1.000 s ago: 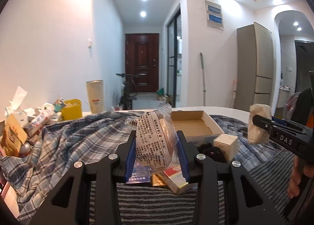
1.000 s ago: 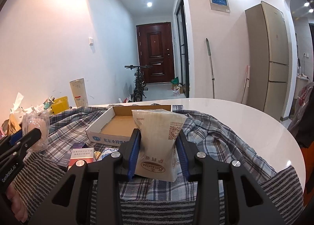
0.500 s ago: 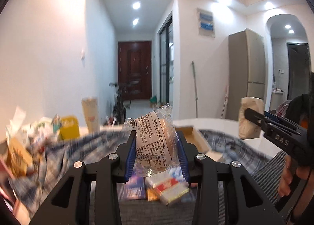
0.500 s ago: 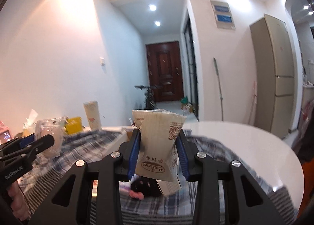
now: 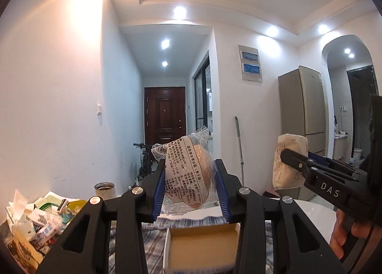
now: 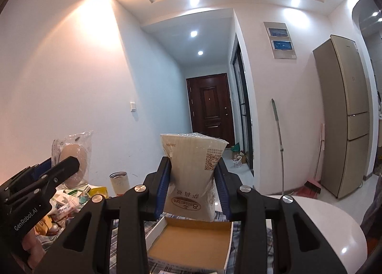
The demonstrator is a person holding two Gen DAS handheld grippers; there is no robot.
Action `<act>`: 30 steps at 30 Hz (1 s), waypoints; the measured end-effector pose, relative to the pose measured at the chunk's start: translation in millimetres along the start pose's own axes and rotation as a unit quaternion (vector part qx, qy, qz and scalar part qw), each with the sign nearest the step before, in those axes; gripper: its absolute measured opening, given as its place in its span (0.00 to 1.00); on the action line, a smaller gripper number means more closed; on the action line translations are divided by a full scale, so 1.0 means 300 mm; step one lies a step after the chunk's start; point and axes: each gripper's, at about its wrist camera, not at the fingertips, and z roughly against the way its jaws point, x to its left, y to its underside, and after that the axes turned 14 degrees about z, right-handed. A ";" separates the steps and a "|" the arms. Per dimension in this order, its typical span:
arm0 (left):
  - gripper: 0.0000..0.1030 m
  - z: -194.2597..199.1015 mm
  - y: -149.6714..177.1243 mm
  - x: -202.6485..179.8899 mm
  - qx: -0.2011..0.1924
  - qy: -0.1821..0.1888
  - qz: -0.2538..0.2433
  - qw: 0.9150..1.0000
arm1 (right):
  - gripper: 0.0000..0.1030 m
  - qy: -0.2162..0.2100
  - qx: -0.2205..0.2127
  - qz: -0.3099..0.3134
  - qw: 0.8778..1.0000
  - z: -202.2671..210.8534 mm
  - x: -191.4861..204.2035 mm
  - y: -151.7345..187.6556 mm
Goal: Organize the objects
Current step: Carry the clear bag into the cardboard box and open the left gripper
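Left claw: the left claw (image 5: 191, 189) is raised above the tabletop and tilted up toward the hallway, its blue pads pinching a clear wrapped bun (image 5: 188, 174) on both sides.
Right claw: the right claw (image 6: 192, 186) is also lifted and tilted up, pinching a tan paper packet (image 6: 193, 173) that stands upright between its pads.
Right hand: fingers of the right hand (image 5: 343, 238) wrap the handle at the right edge of the left wrist view.
Side by side: from the left wrist view the right claw (image 5: 292, 155) sits off to the right with the packet (image 5: 286, 166); from the right wrist view the left claw (image 6: 69, 164) sits off to the left with the bun (image 6: 71, 154).
Cardboard box: an open shallow cardboard box (image 6: 191, 245) lies on the plaid cloth (image 6: 268, 259) directly below and near both claws; its brown floor shows nothing in it.
Clutter: a heap of small boxes and packets (image 5: 35, 226) lies at the left, with a paper cup (image 5: 104, 190) further back.
Tabletop: the white round tabletop (image 6: 322, 226) shows bare at the right.
Change from a second ago: both claws have risen and pitched up, so far more wall and ceiling now fills each view; the grips on bun and packet are unchanged.
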 end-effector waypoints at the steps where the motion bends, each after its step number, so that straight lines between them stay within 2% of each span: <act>1: 0.39 -0.017 -0.004 0.001 0.001 -0.001 0.002 1.000 | 0.35 -0.004 -0.003 -0.008 1.000 -0.021 -0.007 0.003; 4: 0.39 -0.093 -0.007 0.019 0.020 0.003 0.009 1.000 | 0.35 -0.022 0.010 -0.030 0.999 -0.121 -0.016 0.044; 6: 0.39 -0.129 -0.001 0.034 0.031 -0.001 0.011 0.999 | 0.35 -0.028 0.052 -0.020 0.998 -0.202 -0.008 0.091; 7: 0.39 -0.142 0.003 0.040 0.035 -0.004 0.010 0.999 | 0.35 -0.031 0.074 0.006 0.997 -0.235 0.003 0.109; 10: 0.39 -0.170 0.021 0.055 0.036 -0.012 0.005 0.999 | 0.35 0.014 0.040 0.070 0.997 -0.212 0.020 0.099; 15: 0.39 -0.213 0.035 0.034 0.041 -0.010 0.000 0.999 | 0.35 0.000 0.018 0.008 1.000 -0.212 -0.006 0.061; 19: 0.39 -0.264 0.072 0.035 0.035 -0.029 -0.004 0.999 | 0.35 0.011 0.020 -0.013 1.000 -0.274 -0.006 0.131; 23: 0.39 -0.360 0.155 0.075 0.100 -0.010 -0.005 0.995 | 0.35 -0.010 0.086 -0.033 0.996 -0.390 -0.026 0.280; 26: 0.39 -0.438 0.237 0.109 0.137 -0.039 0.000 0.990 | 0.35 -0.020 0.147 -0.037 0.988 -0.484 -0.050 0.406; 28: 0.39 -0.513 0.295 0.135 0.176 -0.050 0.010 0.983 | 0.35 -0.032 0.191 -0.054 0.980 -0.543 -0.076 0.486; 30: 0.39 -0.595 0.354 0.169 0.236 -0.055 0.032 0.970 | 0.35 -0.035 0.240 -0.063 0.968 -0.585 -0.086 0.546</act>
